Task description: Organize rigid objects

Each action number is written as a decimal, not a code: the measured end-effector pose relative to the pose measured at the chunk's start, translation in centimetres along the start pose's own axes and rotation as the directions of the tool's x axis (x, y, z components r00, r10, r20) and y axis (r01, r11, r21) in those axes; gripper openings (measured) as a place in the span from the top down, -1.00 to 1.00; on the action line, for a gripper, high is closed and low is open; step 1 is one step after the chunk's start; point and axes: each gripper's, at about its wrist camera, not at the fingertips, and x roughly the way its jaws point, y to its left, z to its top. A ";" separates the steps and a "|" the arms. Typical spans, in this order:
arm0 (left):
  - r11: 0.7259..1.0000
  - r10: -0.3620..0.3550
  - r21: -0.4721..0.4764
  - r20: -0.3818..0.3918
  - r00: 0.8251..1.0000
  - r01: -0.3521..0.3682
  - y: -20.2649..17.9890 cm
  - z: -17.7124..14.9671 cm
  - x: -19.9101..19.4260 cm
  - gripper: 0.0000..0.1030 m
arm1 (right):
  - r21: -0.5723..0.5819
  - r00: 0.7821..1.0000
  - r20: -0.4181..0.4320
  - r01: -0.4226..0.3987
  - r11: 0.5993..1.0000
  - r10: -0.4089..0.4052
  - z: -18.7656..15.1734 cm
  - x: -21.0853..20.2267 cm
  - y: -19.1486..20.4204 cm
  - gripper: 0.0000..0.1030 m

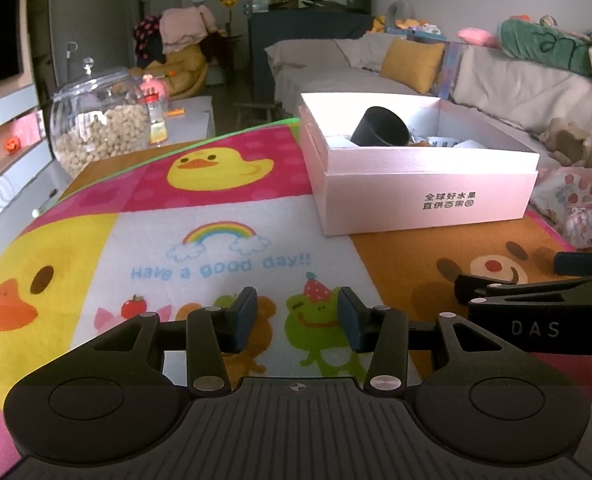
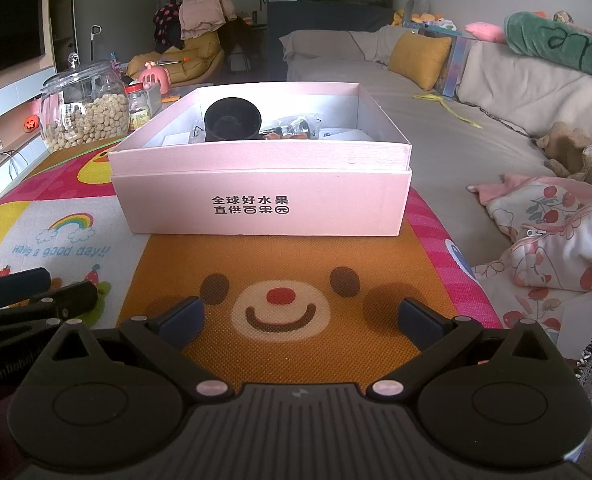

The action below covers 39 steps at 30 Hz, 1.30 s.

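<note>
Looking across the cartoon play mat [image 2: 296, 264], I see both grippers low over it, well short of the pink box [image 2: 261, 204], and neither has anything in it. The left gripper [image 1: 296, 320] has its fingers parted by a moderate gap over the frog print, while the right gripper [image 2: 300, 320] is spread much wider above the bear's face; the two tools sit side by side, each showing at the edge of the other's view. The things to be sorted are already inside the box: a black cup [image 2: 232, 120] lies tipped on its side near the back left, its open mouth facing the right gripper, with some small dark and white items [image 2: 296, 127] beside it that are too crowded to name. A big jar of peanuts [image 1: 101, 128] stands off the mat's far left corner, apart from the box. I'd guess the cup is light, hard plastic or ceramic, smooth enough to slip if squeezed on its rounded body, so pinching the rim, one finger inside the mouth and one outside, looks the surer hold. The box itself seems stiff cardboard, light and easily shoved, so any reach over its wall ought to come from above rather than pushing against the side.
</note>
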 end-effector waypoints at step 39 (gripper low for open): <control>1.000 -0.013 -0.019 -0.001 1.000 0.013 0.3 -0.1 0.0 0.06 | 0.000 1.000 0.000 0.000 1.000 0.000 0.0 0.0 0.0 -1.00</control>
